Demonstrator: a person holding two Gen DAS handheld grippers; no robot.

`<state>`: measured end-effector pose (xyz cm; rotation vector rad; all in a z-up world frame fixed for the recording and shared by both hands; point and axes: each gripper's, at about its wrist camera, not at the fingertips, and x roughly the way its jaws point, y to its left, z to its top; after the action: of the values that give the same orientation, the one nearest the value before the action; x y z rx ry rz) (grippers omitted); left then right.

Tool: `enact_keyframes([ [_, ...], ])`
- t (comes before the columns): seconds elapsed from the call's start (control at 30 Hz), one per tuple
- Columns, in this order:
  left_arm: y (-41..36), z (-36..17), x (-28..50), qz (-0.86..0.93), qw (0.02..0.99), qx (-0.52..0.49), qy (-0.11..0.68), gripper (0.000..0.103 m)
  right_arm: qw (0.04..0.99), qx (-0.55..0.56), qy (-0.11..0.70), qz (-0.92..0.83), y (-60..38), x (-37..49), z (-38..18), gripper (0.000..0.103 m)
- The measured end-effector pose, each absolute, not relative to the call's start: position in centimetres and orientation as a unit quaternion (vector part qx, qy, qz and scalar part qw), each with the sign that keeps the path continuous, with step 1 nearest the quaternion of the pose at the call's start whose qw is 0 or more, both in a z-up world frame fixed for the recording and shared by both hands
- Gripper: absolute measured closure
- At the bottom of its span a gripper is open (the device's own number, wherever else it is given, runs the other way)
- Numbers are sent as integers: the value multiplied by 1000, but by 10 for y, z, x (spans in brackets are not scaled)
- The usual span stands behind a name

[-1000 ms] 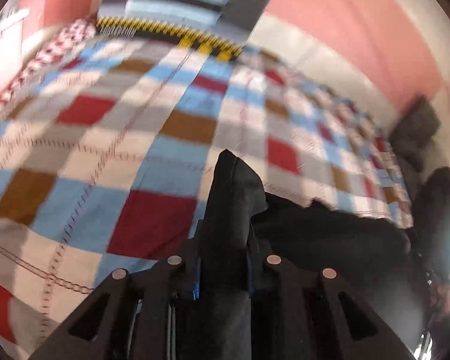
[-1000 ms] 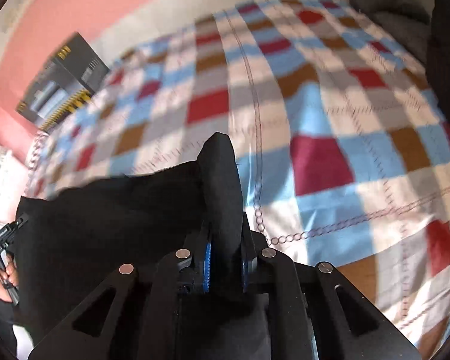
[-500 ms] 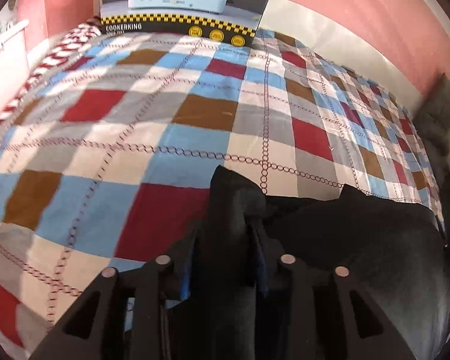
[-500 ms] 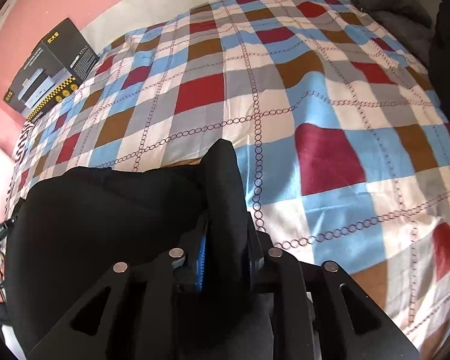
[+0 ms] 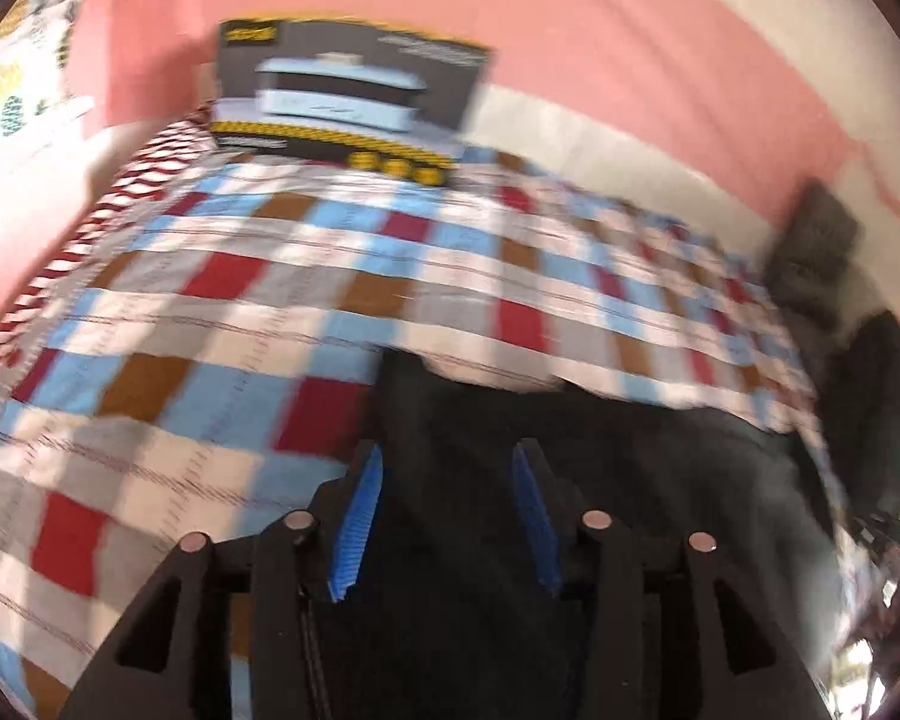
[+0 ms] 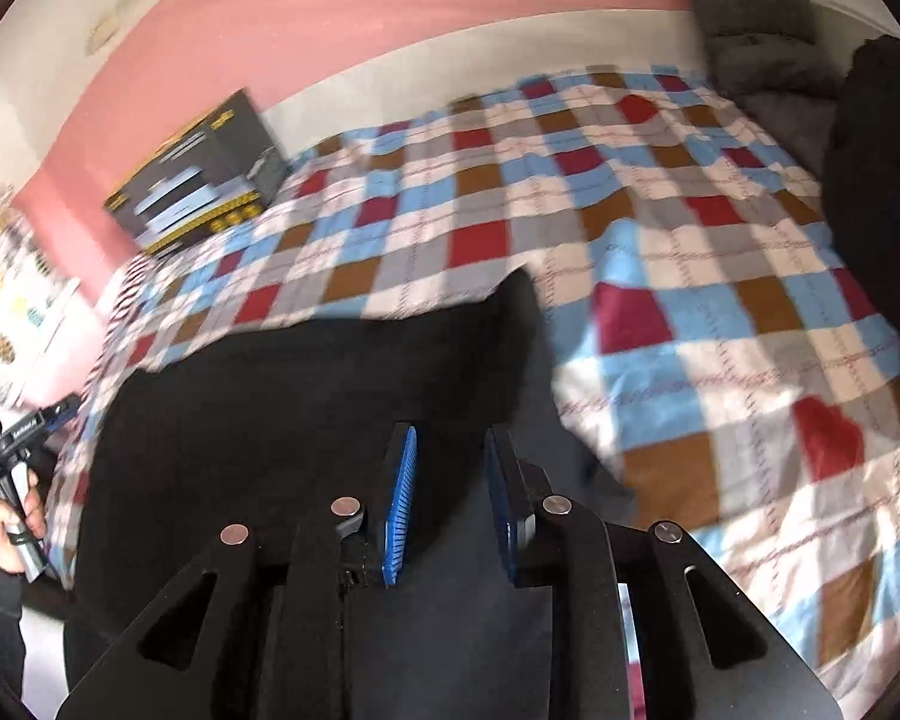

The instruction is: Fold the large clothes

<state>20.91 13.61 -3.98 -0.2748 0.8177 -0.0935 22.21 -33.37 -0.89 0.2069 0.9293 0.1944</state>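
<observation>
A large black garment (image 5: pixel 600 468) lies on the checkered bedspread (image 5: pixel 270 324), its far edge folded toward me. My left gripper (image 5: pixel 447 468) is open, blue pads apart, over the garment's left corner. In the right wrist view the same garment (image 6: pixel 282 408) spreads to the left, and my right gripper (image 6: pixel 450 450) is open over its right corner, which sticks up in a point. The cloth lies between both pairs of jaws but is not pinched. The left gripper and the hand holding it show at the left edge of the right wrist view (image 6: pixel 6 450).
A dark appliance box (image 5: pixel 348 102) stands at the bed's far end by the pink wall, also seen in the right wrist view (image 6: pixel 198 174). Dark grey pillows (image 6: pixel 756 30) and another dark cloth pile (image 6: pixel 876 192) lie at the right side of the bed.
Both grippers were shut on the garment's corners; now both have opened and let go. The garment has dropped onto the bed, and both views are blurred by motion.
</observation>
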Motion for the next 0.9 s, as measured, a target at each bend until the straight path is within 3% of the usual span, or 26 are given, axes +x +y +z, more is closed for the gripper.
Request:
enact_keyframes([
  [0.1, 89, -54, 186, -99, 902, -104, 408, 51, 877, 76, 465, 94, -315, 217, -36, 79],
  [0.17, 66, -75, 186, -102, 897, -74, 424, 51, 865, 77, 490, 73, -318, 229, -68, 84],
  [0.23, 59, -100, 197, -85, 890, -59, 444, 51, 867, 68, 492, 48, -325, 241, -84, 103],
  [0.53, 59, -112, 213, -48, 897, -49, 437, 51, 869, 29, 494, 19, -322, 253, -90, 103],
  [0.77, 54, -70, 146, -102, 902, -46, 418, 53, 898, 22, 435, 64, -290, 163, -30, 100],
  [0.9, 33, -78, 119, -138, 894, -30, 426, 53, 887, -16, 455, 76, -265, 134, -55, 96],
])
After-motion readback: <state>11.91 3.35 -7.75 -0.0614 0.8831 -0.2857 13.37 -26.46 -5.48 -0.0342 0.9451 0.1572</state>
